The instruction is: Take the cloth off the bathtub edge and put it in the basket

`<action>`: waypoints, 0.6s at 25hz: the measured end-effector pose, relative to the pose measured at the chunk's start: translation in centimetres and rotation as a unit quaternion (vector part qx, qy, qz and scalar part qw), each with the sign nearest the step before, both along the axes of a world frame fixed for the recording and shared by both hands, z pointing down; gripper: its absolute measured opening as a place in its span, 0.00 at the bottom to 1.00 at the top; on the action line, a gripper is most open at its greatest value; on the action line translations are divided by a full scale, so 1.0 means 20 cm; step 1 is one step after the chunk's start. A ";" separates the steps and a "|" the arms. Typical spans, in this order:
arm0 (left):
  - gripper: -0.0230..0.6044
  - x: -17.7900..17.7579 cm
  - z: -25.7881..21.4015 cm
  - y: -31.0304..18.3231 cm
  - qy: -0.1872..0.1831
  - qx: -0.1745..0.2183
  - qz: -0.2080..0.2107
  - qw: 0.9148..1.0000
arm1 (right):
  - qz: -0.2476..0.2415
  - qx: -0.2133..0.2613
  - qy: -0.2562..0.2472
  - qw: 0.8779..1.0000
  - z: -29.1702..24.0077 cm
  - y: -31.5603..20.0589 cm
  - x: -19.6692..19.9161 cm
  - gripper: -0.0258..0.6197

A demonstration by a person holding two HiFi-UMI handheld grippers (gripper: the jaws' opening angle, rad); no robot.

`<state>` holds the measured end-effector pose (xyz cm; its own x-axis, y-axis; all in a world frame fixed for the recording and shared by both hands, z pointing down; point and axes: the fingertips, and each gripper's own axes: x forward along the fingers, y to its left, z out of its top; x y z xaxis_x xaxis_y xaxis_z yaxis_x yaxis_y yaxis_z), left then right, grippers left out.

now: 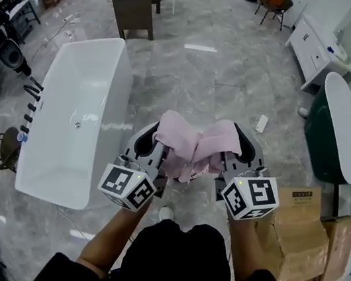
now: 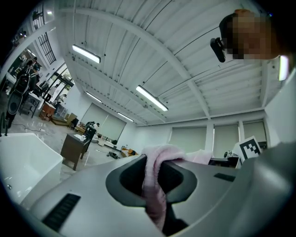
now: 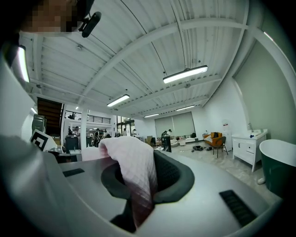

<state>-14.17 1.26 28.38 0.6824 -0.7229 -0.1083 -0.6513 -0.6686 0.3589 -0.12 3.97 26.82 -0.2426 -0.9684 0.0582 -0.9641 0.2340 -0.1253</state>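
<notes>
Holding pink cloth (image 1: 194,148) up in both grippers, apart from the white bathtub (image 1: 59,150)
Left gripper (image 1: 159,139) clamped on one bunched end, right gripper (image 1: 233,148) clamped on the other; middle sags between them above grey floor (image 1: 194,72)

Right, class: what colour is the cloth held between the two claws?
Pale pink cloth, clearest in the head view; a faint quilted grid shows in the right gripper view.

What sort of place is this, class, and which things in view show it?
Probably a bathroom showroom or test hall, not a home: a white bathtub and a dark green tub stand apart on an open floor, with a vanity unit beyond.
</notes>
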 end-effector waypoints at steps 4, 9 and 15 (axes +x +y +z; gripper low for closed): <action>0.12 0.01 0.00 -0.04 0.003 -0.005 0.005 1.000 | 0.001 -0.009 0.007 1.000 0.01 -0.04 -0.01 0.14; 0.12 0.01 0.01 -0.10 0.002 -0.002 -0.001 1.000 | -0.011 -0.003 0.008 1.000 0.01 -0.11 -0.01 0.14; 0.12 0.05 0.03 -0.14 -0.009 -0.003 -0.013 1.000 | -0.029 -0.004 0.005 1.000 0.04 -0.17 0.02 0.14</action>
